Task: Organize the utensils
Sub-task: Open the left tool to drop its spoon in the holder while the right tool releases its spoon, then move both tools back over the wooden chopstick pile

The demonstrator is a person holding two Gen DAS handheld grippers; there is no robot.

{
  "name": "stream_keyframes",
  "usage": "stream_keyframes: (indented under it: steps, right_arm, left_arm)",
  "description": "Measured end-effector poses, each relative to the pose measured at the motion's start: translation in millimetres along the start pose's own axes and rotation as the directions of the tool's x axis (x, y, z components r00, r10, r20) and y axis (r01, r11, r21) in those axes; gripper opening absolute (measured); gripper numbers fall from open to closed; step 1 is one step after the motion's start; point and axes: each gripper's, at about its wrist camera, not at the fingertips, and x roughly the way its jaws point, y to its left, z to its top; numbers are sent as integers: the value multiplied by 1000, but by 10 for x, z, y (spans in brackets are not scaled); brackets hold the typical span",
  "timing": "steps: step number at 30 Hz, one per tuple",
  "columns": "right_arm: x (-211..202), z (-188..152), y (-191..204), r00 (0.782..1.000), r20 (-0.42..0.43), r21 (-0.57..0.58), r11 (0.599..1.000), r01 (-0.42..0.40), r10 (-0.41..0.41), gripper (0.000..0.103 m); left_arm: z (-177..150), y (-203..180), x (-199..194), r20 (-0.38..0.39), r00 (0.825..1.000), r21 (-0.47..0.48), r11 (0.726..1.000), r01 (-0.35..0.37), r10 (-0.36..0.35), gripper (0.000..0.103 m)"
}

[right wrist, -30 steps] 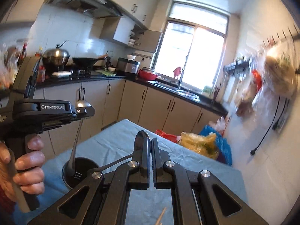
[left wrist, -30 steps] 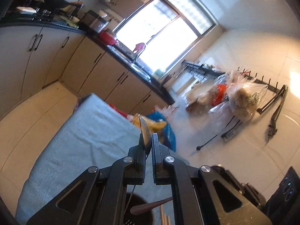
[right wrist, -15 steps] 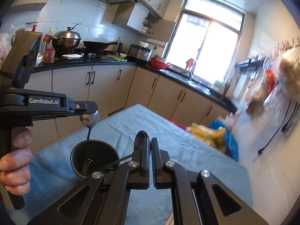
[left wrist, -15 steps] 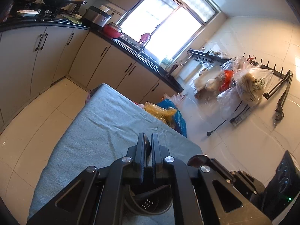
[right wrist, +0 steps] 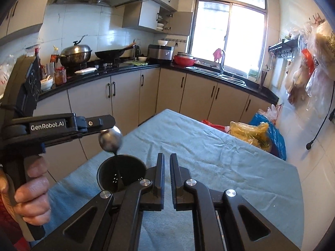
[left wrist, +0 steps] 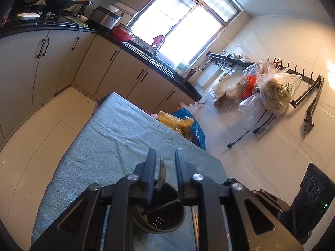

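A round black perforated utensil holder [right wrist: 121, 172] stands on the grey-blue cloth-covered tabletop [right wrist: 209, 146]; a steel spoon [right wrist: 110, 139] stands in it, bowl up. Plastic bags [right wrist: 251, 131] lie beyond the tabletop's far right corner.

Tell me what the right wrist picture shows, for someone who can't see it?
A hand-held black left tool lets a shiny metal spoon stand in a round black plastic utensil cup, its jaws opening. The right tool hovers shut and empty above the blue-grey tablecloth.

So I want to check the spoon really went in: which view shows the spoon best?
The right wrist view: the spoon is seen side on, bowl up, handle down inside the black utensil holder. The left wrist view shows only an edge of its bowl between the opening jaws of the left gripper.
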Motion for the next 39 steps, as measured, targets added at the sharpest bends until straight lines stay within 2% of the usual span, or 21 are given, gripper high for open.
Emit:
stream_keyframes:
  steps: [7, 9, 15, 21, 26, 30, 33, 39]
  right_arm:
    - [-269, 22, -137, 999, 32, 77, 996, -37, 34, 5]
    - [-383, 4, -170, 998, 41, 96, 994, -47, 43, 5]
    - [-799, -188, -338, 994, 82, 176, 981, -87, 73, 6]
    - [-1175, -615, -593, 994, 86, 254, 963, -85, 65, 20]
    - [-1419, -1106, -965, 999, 38, 342, 939, -25, 13, 20]
    - [-1589, -1583, -1380, 999, -29, 470, 882, 31, -20, 21]
    - [-1675, -1906, -1714, 997, -72, 578, 814, 51, -11, 21]
    - [-1771, -2270, -2132, 995, -103, 716, 695, 65, 14, 21]
  left_arm:
    - [22, -85, -102, 7, 1000, 7, 1000, 6, -6, 20]
    - [12, -131, -158, 16, 1000, 15, 1000, 3, -3, 24]
    - [-132, -369, -421, 48, 999, 80, 997, -10, 7, 30]
    - [-589, -754, -652, 34, 999, 193, 980, -44, 38, 38]
    - [-1204, -1095, -648, -14, 994, 339, 936, -94, 105, 53]
    - [-1652, -1286, -463, -128, 982, 399, 914, -76, 138, 54]
    - [-1886, -1359, -287, -213, 962, 421, 904, -70, 174, 54]
    - [-2057, -1423, -136, -275, 935, 441, 894, -85, 224, 54]
